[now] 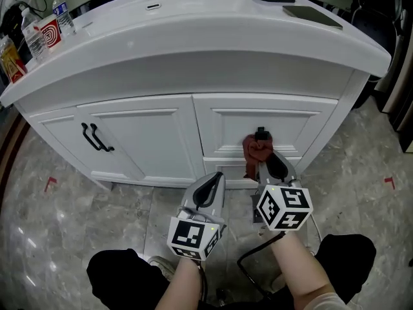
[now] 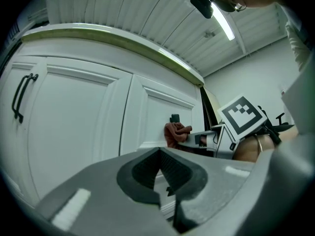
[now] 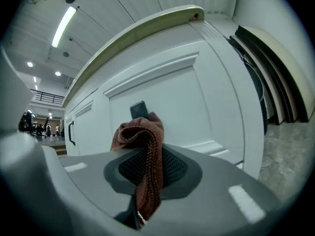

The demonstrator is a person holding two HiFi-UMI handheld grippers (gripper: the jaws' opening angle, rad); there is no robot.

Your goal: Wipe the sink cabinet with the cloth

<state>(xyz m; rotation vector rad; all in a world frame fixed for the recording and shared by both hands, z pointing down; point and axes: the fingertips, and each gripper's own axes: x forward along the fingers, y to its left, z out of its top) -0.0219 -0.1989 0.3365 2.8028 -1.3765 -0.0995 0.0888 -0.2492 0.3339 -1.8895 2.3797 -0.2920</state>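
The cloth [image 3: 142, 132] is pinched in my right tool [image 1: 271, 168], jaws closed tight on one fold. The rest bunches out past the tips and seems to press on the drawer front [image 1: 293, 123] of the cabinet [image 1: 142, 141], just under the black knob [image 1: 261, 133]. I judge it is held bunched so that cloth, not jaw, meets the paint. My left tool [image 1: 208, 194] hangs beside the right one, back from the cabinet, jaws together on nothing, out of the way of the wiping. Ahead of the right tool the knob blocks a straight stroke upward, and the panel's raised frame runs close below. To its left the doors offer a long clear sweep as far as the paired handles [image 1: 95, 137]. Above, the worktop [image 1: 193, 31] overhangs.
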